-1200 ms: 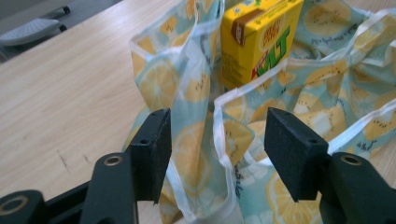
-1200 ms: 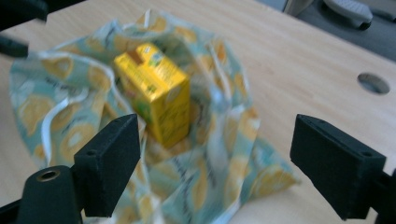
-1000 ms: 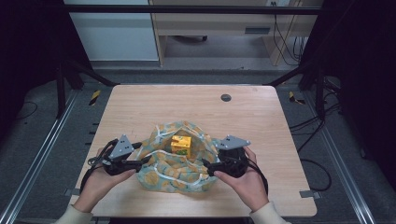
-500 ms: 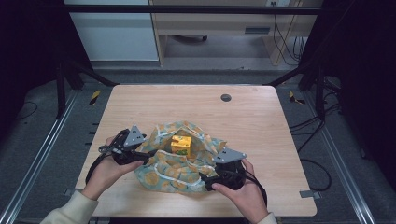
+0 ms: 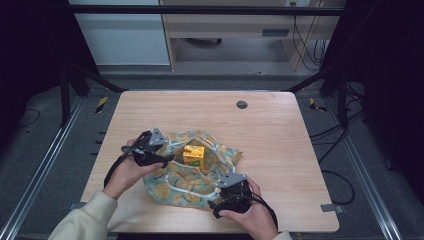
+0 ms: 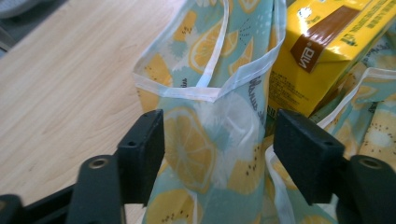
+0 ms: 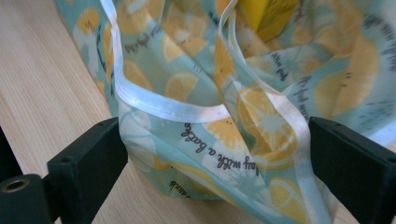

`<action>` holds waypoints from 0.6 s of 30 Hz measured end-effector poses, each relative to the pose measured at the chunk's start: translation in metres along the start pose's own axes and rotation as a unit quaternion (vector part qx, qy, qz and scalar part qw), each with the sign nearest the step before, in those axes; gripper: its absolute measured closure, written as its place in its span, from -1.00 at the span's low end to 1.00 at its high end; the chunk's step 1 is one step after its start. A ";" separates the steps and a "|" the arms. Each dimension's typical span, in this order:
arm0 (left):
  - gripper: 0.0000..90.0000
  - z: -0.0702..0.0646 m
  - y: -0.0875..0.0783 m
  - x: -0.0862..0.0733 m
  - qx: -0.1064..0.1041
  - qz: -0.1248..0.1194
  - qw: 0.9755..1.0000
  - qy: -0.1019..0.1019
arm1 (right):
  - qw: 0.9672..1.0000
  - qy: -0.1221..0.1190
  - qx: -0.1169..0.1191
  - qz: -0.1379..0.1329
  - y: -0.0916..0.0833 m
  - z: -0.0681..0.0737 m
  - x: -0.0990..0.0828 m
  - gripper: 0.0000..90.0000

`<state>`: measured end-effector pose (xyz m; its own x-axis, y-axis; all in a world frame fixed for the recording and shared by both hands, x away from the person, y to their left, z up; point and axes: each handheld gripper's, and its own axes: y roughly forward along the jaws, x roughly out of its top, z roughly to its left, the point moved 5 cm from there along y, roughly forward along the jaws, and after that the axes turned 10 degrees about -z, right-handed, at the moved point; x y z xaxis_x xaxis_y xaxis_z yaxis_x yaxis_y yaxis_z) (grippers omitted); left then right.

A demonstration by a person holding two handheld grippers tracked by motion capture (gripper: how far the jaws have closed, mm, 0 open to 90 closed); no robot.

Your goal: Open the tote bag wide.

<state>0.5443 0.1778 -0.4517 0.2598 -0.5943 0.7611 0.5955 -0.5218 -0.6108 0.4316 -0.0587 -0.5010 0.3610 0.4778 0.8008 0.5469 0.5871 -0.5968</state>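
Lying between each tool's open jaws: lemon-print cloth (image 5: 192,172).

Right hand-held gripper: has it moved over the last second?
Yes. The right hand-held gripper has drawn back toward the table's near edge and slightly leftward, along the cloth bag, away from the round grommet.

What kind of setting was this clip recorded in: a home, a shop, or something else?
Most likely a lab or data-collection rig, not a home: a bare light wooden table with a round cable grommet, black metal frame struts around it, and loose cables trailing across the grey floor.
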 end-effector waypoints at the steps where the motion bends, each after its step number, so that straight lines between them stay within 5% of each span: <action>1: -0.09 -0.001 0.005 -0.001 -0.005 0.008 1.000 0.003 | 1.000 -0.003 0.004 0.004 0.002 0.001 -0.001 -0.79; 5: 0.18 -0.003 0.010 -0.001 -0.008 0.016 1.000 0.010 | 1.000 -0.014 0.001 0.020 0.007 -0.001 -0.005 -0.48; 7: 0.36 -0.004 0.012 0.000 -0.011 0.017 1.000 0.011 | 0.999 -0.024 0.002 0.029 0.009 -0.003 -0.007 -0.18; 8: 0.56 -0.003 0.012 0.000 -0.010 0.018 1.000 0.013 | 0.999 -0.022 0.003 0.028 0.009 -0.004 -0.007 0.15; 14: 0.92 0.000 0.014 0.003 -0.005 0.007 1.000 0.004 | 0.999 -0.027 0.010 0.015 0.009 -0.009 -0.003 0.70; 18: 0.97 0.007 0.009 0.004 0.010 -0.005 1.000 -0.007 | 1.000 -0.024 0.014 0.006 0.003 -0.012 0.000 0.87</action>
<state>0.5556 0.1751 -0.4525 0.2643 -0.5808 0.7700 0.6134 -0.5148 -0.5989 0.4426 -0.0651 -0.5024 0.3309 0.5151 0.7907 0.5214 0.5986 -0.6081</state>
